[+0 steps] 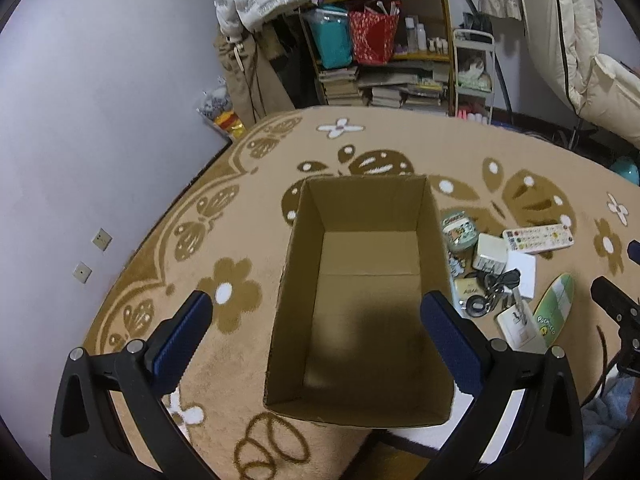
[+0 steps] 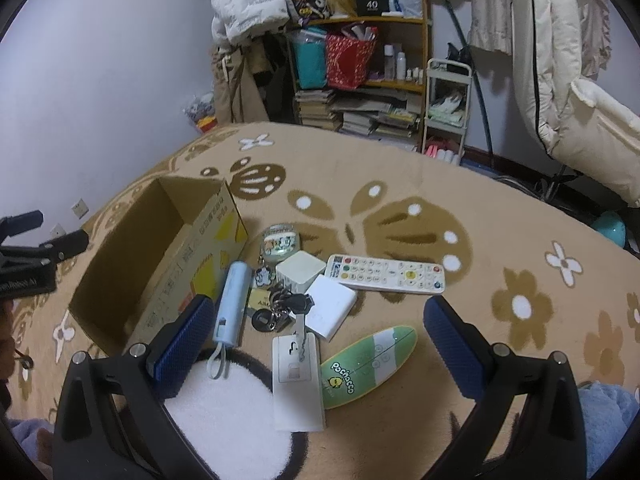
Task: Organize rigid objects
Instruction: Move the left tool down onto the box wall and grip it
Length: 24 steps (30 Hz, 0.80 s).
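My left claw (image 1: 316,320) hangs wide open and empty above the bare brown cardboard box (image 1: 360,360); my right claw (image 2: 318,324), likewise spread and empty, faces the clutter on the beige flowered carpet (image 2: 500,240) beside it. The white button-covered remote (image 2: 386,274) looks light, stiff and smooth: grip across its narrow sides. Only the right view reveals the pale blue cylinder (image 2: 232,304).

Right gripper (image 2: 318,344) jaws wide apart above remote (image 2: 386,274), keys (image 2: 286,306), cardboard box (image 2: 160,256) leftward.
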Each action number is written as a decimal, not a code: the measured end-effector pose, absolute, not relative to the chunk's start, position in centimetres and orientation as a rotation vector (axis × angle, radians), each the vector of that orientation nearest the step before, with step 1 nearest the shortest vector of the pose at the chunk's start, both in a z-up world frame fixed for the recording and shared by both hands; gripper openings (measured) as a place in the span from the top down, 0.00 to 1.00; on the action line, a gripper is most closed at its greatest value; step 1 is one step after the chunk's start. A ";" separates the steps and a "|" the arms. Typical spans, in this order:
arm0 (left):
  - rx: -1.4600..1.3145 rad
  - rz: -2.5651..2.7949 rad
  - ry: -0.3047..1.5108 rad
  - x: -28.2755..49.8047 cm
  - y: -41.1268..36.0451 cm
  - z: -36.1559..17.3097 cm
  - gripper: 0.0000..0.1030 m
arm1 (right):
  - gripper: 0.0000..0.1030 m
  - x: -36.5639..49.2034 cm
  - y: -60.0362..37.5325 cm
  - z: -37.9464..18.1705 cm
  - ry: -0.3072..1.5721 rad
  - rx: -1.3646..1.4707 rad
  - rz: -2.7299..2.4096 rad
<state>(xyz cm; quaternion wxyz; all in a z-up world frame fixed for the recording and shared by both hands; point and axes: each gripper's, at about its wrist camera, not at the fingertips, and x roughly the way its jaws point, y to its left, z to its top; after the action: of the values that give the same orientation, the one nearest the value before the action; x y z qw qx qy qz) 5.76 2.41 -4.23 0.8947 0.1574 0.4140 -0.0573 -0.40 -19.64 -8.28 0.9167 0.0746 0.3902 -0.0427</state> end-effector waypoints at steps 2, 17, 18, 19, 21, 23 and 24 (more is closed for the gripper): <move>0.302 -0.130 0.888 6.3 3.0 -4.7 0.00 | 0.00 0.2 -19.5 -8.3 0.812 0.150 -0.088; 0.241 -0.139 1.055 8.8 5.8 -9.3 0.12 | 0.00 2.9 -18.2 -11.3 0.936 0.100 -0.075; 0.243 -0.144 1.072 9.0 5.7 -9.8 0.15 | 0.00 3.1 -18.2 -11.6 0.943 0.099 -0.074; 0.243 -0.146 1.080 9.1 5.7 -10.1 0.18 | 0.00 3.2 -18.1 -11.9 0.955 0.097 -0.074; 0.243 -0.144 1.098 9.2 5.8 -10.7 0.20 | 0.00 3.4 -18.0 -12.4 0.973 0.095 -0.069; 0.236 -0.138 1.116 9.3 5.9 -11.2 0.22 | 0.00 3.5 -17.7 -12.9 0.986 0.090 -0.061; 0.227 -0.136 1.124 9.4 6.1 -11.4 0.24 | 0.00 3.5 -17.6 -13.1 0.991 0.085 -0.058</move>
<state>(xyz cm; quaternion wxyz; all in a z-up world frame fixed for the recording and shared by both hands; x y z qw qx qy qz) 9.38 6.07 -11.41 0.8378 0.1075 0.5314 -0.0644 3.52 -17.61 -13.09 0.8785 0.0406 0.4753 -0.0279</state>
